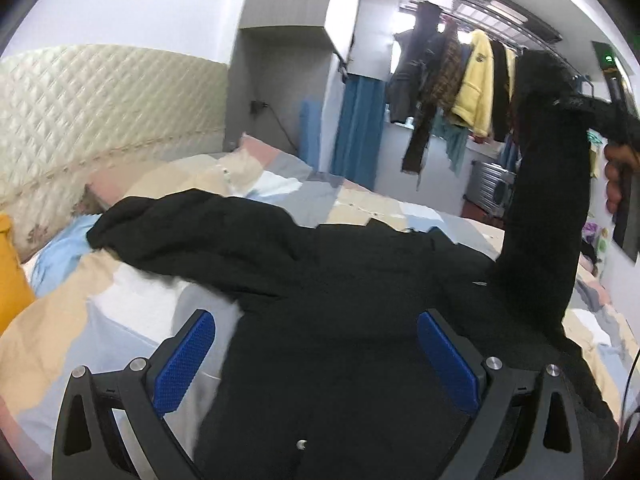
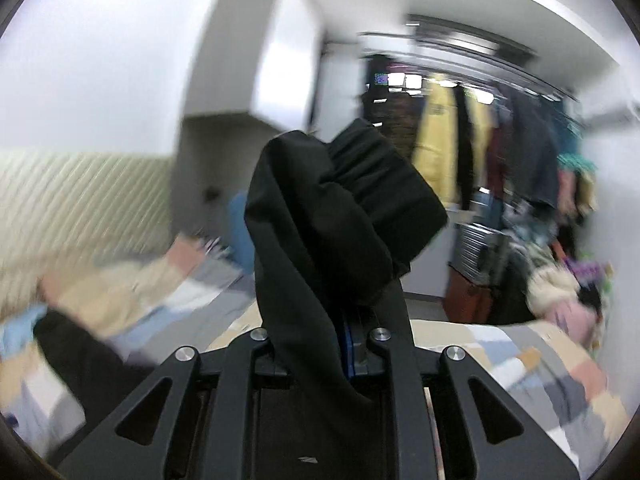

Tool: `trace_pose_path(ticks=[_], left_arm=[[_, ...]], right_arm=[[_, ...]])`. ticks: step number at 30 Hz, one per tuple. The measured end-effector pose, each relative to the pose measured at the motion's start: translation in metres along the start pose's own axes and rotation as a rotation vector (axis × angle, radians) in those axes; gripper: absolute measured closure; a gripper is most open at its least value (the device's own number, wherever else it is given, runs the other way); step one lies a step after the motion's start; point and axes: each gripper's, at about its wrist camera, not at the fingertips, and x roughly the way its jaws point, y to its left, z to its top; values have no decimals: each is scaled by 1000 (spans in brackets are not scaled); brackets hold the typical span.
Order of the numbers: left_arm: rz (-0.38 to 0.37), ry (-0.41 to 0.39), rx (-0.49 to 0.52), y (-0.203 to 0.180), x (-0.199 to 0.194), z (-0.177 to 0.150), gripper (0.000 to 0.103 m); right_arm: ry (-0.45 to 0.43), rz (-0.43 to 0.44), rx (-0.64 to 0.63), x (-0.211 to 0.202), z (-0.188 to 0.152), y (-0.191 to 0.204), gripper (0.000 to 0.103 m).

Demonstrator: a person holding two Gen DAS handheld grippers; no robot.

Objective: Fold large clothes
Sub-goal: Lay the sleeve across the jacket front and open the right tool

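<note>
A large black garment (image 1: 320,280) lies spread on the bed (image 1: 100,320). My left gripper (image 1: 316,344) is open, its blue pads (image 1: 184,360) wide apart just above the garment's body, holding nothing. My right gripper (image 2: 348,344) is shut on the garment's black sleeve (image 2: 332,216), whose ribbed cuff sticks up past the fingers. In the left wrist view that sleeve (image 1: 548,200) rises off the bed at the right, up to the right gripper (image 1: 620,128) and the hand holding it. The other sleeve (image 1: 180,220) lies out to the left.
The bed has a patchwork cover (image 1: 360,200) and a quilted cream headboard (image 1: 100,112). A yellow cushion (image 1: 12,276) sits at the left edge. A rail of hanging clothes (image 1: 460,80), a blue curtain (image 1: 356,128) and a silver suitcase (image 1: 488,188) stand beyond the bed.
</note>
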Motion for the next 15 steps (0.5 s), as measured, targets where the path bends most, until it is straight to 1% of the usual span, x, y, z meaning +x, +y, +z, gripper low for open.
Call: trace_pose_path(ticks=[1,2,5,6,7,9,12,15], left_arm=[[-8,-4,-15,5,1,1,1],[-18,-5,-38,10,2,2,1],[-39,-17,-100,24,2,3,1],[-46,-18,-106,27,3,2,1],[-43,-22,-92,27,3,0,1],[-32,-40,-64,26,3,0,1],[-73,-56,-85,28,2,1,1],[-82,-38,-129,38,10,2,1]], right_arm=[[21,38,-13,9,-9,23,84],[35,60,-17,13,-15,37,84],[99,142,-52,31,-47,87,84],[117,157,-59,34,-55,98,84],[148,177,-77,42,-69,115,84],[184,204,-119,48,-91,140,84],[249,256,-134,60,-119,166,84],[296,288,-147,64,-147,179,84]])
